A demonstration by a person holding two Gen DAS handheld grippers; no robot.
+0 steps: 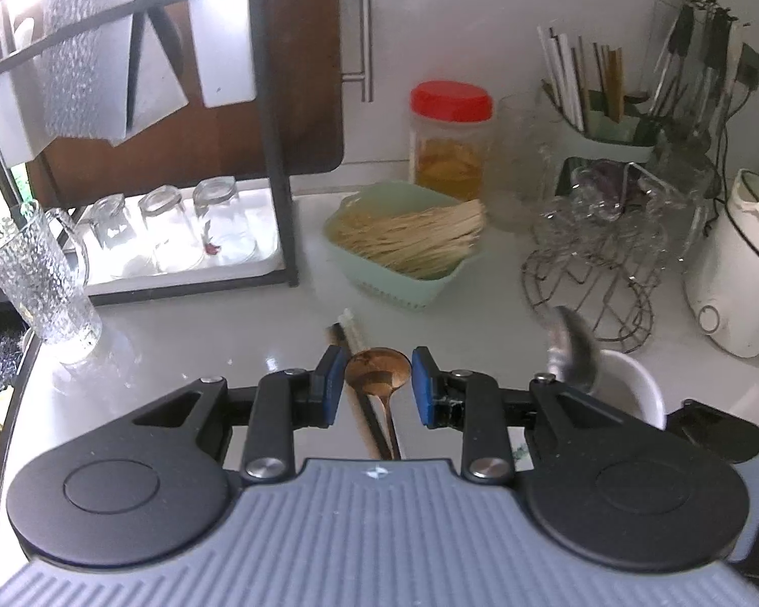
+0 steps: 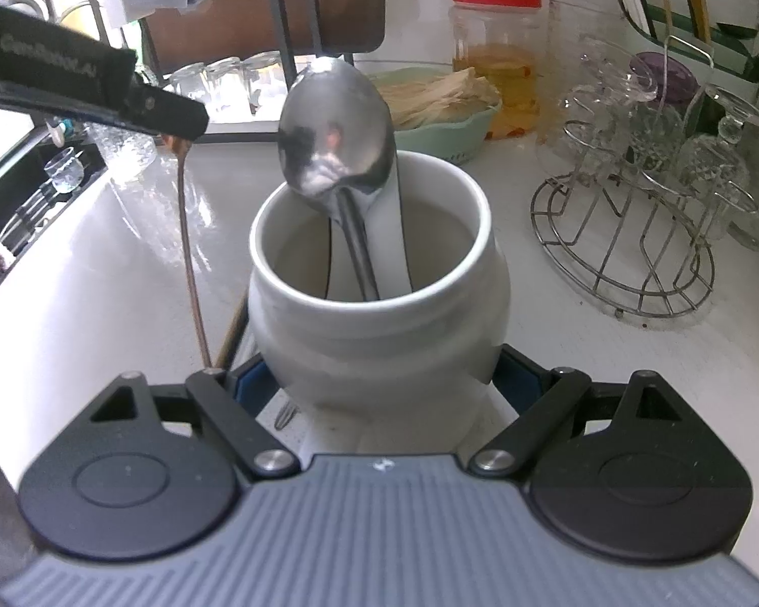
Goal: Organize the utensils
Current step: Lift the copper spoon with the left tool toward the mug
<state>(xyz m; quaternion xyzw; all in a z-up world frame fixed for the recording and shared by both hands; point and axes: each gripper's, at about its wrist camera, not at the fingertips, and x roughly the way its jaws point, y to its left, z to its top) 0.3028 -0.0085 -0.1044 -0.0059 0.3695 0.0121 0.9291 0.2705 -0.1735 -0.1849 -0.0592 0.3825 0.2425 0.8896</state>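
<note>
Spoon (image 1: 379, 369), copper-toned, pinched at its bowl by left claw (image 1: 377, 387), handle hanging toward worktop (image 1: 202, 354); white crock (image 2: 374, 334), clasped low by right claw (image 2: 384, 389), stands to the left claw's right, mouth up, steel spoon (image 2: 336, 131) inside.

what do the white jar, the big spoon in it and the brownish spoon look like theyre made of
White jar: likely glazed ceramic, with a thick rounded rim and a soft sheen.
Big spoon: polished steel by its look, grey with mirror-like reflections in the bowl.
Brownish spoon: copper- or bronze-coloured metal, possibly a coating; it is glossy with bright highlights, though dark lacquered wood cannot be ruled out.
</note>
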